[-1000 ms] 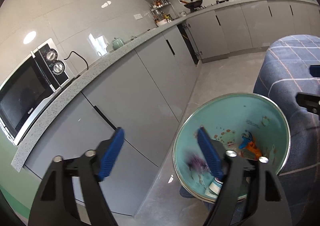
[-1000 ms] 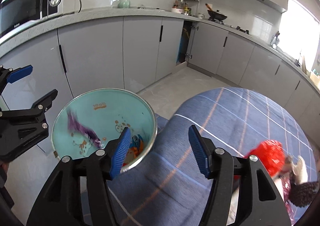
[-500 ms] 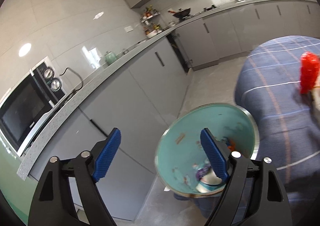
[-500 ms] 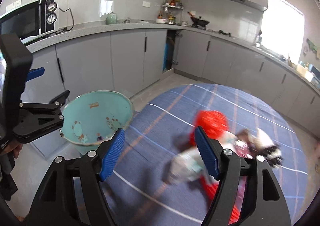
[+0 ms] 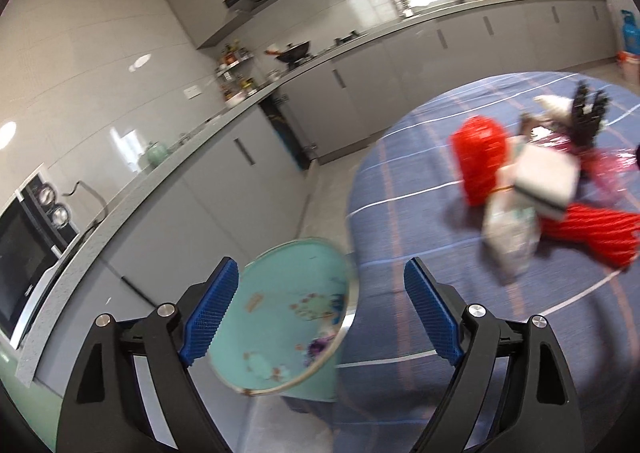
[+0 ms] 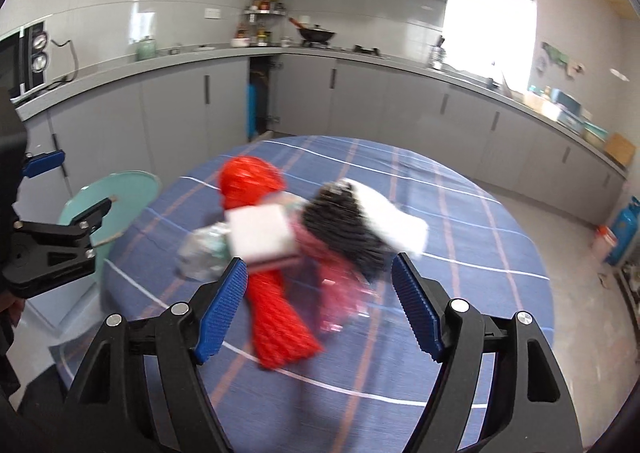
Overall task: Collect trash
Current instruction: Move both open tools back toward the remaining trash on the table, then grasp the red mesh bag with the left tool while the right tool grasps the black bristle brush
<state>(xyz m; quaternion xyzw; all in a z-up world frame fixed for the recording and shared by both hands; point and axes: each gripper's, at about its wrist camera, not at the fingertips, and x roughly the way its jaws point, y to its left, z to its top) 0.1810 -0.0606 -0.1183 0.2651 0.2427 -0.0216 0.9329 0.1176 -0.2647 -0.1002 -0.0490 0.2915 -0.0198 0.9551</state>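
Left view: my left gripper point(image 5: 320, 313) is opening, nothing between its jaws; the teal bin point(image 5: 288, 317) stands below, beside the table point(image 5: 400, 237). Right view: my right gripper point(image 6: 318, 305) opens, empty, above the blurred trash point(image 6: 296, 237), perhaps netting and wrappers.

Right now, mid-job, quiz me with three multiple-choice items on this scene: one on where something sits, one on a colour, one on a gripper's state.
1. Where does the trash bin stand?
A. on the table
B. on the floor beside the table
C. on the counter

2. What colour is the mesh netting in the trash pile?
A. red
B. green
C. yellow

3. What is between the right gripper's pads?
A. the white box
B. the bin rim
C. nothing gripped

Answers: 1 B, the teal bin sits low against the blue checked tablecloth's edge. 2 A, both netting pieces are bright red. 3 C, its jaws are opening, with the pile beyond them untouched.
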